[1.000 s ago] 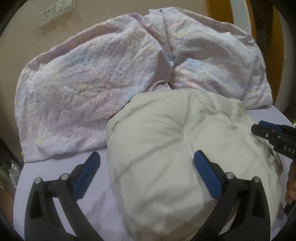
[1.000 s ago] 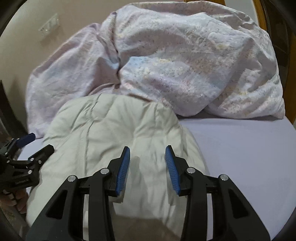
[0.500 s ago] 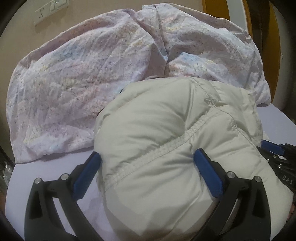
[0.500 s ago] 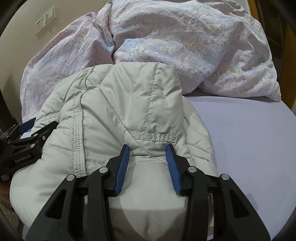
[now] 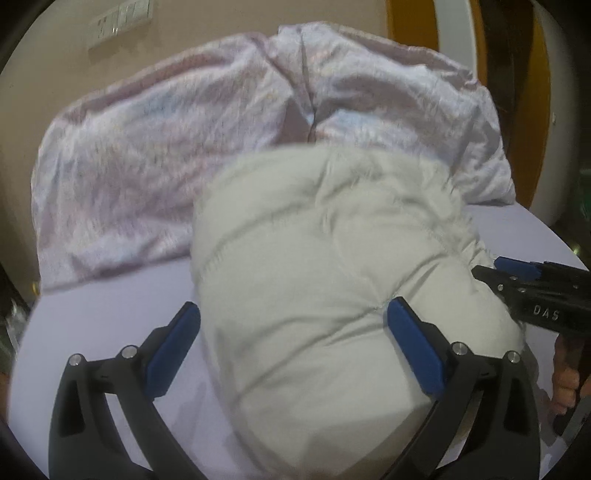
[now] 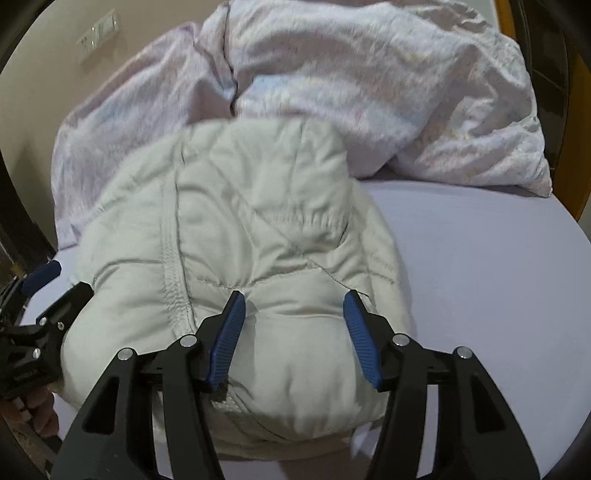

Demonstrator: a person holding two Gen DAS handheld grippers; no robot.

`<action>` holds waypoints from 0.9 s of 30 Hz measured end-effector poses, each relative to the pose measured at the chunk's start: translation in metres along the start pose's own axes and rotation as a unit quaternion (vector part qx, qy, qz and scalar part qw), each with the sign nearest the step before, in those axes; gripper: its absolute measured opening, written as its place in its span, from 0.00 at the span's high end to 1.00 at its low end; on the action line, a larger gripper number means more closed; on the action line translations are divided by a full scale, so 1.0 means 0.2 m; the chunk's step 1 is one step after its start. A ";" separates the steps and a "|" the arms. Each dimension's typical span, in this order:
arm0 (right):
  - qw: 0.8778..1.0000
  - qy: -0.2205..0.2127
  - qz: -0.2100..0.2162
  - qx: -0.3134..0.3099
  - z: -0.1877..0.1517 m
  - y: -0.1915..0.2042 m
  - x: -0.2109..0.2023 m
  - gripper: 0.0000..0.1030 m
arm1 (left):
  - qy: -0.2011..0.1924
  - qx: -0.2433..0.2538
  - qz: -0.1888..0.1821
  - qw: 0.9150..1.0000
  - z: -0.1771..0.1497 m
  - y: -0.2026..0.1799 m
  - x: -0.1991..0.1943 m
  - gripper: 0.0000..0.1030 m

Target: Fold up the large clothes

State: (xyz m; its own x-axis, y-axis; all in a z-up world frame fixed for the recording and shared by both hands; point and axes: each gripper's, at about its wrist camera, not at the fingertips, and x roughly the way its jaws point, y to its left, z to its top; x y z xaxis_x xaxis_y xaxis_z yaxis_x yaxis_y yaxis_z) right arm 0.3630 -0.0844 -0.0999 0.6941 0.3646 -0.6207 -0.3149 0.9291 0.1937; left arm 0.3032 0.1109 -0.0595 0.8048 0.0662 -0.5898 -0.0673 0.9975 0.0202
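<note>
A pale grey-green quilted puffer jacket (image 5: 325, 280) lies bunched in a thick mound on the lilac bed sheet (image 5: 110, 317). My left gripper (image 5: 293, 304) stands open wide over the mound's near left part, its right finger lying on the fabric and its left finger over the sheet. In the right wrist view the jacket (image 6: 236, 229) fills the middle. My right gripper (image 6: 294, 295) straddles a bulge of its near edge, its jaws opening and the pads not pinching the cloth. Each gripper shows in the other's view: the right gripper (image 5: 517, 273), the left gripper (image 6: 48, 291).
A crumpled lilac floral duvet (image 5: 184, 147) is heaped behind the jacket against the beige wall, which carries a switch plate (image 5: 118, 18). Bare sheet (image 6: 480, 277) stretches right of the jacket. An orange wooden frame (image 5: 410, 22) stands at the back right. A person's hand (image 5: 565, 384) holds the right gripper.
The right gripper's jaws have widened and let go of the jacket fold they held half a second ago. The jacket has settled lower on the bed. Both grippers have shifted slightly over it.
</note>
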 end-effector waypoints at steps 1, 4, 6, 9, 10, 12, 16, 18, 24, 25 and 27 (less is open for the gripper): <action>1.000 0.003 -0.003 -0.002 0.01 0.00 0.02 0.44 | 0.002 -0.009 -0.002 1.000 -0.01 0.00 0.01 0.02; 1.000 0.012 0.001 0.003 0.02 -0.01 0.01 0.44 | 0.018 -0.042 -0.006 0.999 0.00 0.03 0.00 0.02; 1.000 0.004 0.002 0.004 0.01 -0.02 -0.05 0.37 | 0.017 -0.044 -0.004 0.999 -0.02 0.03 -0.05 0.02; 1.000 -0.007 -0.001 0.013 -0.02 -0.04 -0.14 0.24 | 0.007 -0.043 0.006 0.999 -0.05 0.01 -0.16 0.02; 1.000 -0.008 0.001 0.017 -0.04 -0.05 -0.17 0.23 | 0.006 -0.044 0.007 0.999 -0.06 0.01 -0.19 0.02; 0.999 -0.010 0.013 0.032 -0.07 -0.07 -0.22 0.18 | 0.005 -0.048 0.009 0.999 -0.08 0.00 -0.24 0.02; 0.999 -0.007 0.017 0.039 -0.11 -0.08 -0.29 0.15 | 0.001 -0.045 0.018 0.999 -0.13 -0.03 -0.34 0.02; 0.999 -0.012 0.013 0.032 -0.14 -0.07 -0.34 0.13 | 0.002 -0.043 0.020 0.999 -0.15 -0.05 -0.37 0.02; 1.000 -0.028 0.006 0.008 -0.21 -0.04 -0.43 0.10 | 0.003 -0.053 0.018 0.998 -0.20 -0.08 -0.43 0.02; 1.000 -0.028 0.007 0.006 -0.22 -0.04 -0.44 0.10 | 0.002 -0.053 0.020 0.998 -0.21 -0.08 -0.44 0.02; 1.000 -0.029 0.009 0.005 -0.24 -0.04 -0.46 0.09 | 0.001 -0.052 0.023 0.998 -0.23 -0.09 -0.45 0.02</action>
State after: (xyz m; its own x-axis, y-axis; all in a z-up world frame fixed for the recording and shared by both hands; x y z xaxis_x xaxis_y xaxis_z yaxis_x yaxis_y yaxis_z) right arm 0.2714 -0.1271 -0.0804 0.7244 0.3835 -0.5728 -0.3206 0.9231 0.2126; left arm 0.2046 0.0861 -0.0429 0.7980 0.1116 -0.5922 -0.1648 0.9857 -0.0364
